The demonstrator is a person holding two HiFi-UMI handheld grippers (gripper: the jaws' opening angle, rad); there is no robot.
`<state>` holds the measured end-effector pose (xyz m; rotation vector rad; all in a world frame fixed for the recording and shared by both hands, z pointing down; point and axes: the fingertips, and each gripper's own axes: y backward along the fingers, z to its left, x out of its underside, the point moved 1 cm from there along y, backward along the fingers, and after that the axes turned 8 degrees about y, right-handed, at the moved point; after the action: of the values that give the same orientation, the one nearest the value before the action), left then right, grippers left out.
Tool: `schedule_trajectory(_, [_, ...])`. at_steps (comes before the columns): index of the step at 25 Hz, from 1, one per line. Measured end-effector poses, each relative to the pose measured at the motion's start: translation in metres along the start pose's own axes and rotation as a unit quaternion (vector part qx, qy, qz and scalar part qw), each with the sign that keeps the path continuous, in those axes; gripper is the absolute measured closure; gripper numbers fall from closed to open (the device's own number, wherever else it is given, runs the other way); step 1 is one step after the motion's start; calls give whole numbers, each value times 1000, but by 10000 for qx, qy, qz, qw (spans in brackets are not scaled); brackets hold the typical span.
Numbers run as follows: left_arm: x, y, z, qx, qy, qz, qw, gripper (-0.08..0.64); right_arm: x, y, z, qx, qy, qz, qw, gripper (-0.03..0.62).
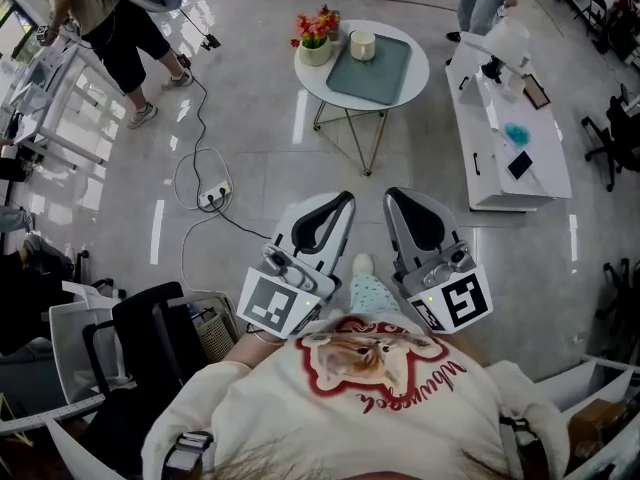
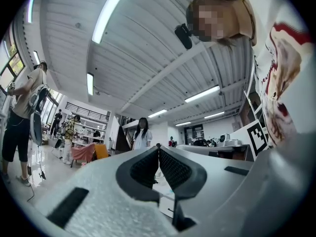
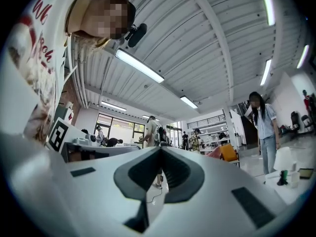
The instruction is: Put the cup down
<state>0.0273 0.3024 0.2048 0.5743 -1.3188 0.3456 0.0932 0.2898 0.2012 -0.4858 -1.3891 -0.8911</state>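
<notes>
We are holding the left gripper (image 1: pixel 346 198) and the right gripper (image 1: pixel 392 194) side by side close against our chest, both pointing out over the floor (image 1: pixel 250 118) — and neither is carrying anything. In each gripper view the two jaws are meeting at their tips, with only the room showing past them. The cup (image 1: pixel 362 45) is sitting upright on the green tray (image 1: pixel 385 73), which is lying on the round white table (image 1: pixel 308 76) ahead of us, well apart from both grippers. A pot of red and orange flowers (image 1: pixel 315 38) is standing just beside the tray's left edge — on the same table. A long white bench (image 1: pixel 490 178) is standing to the right.
</notes>
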Motion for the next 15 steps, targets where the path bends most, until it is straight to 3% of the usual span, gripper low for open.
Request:
schedule_trajectory(7, [16,57,-39,147,183,204,9995,543,-4,48,58,205,8,209,9996,565])
schedule_trajectory(15, [0,69,-65,156,230,141,9995,543,-23,61,72,47,188,206,9996,565])
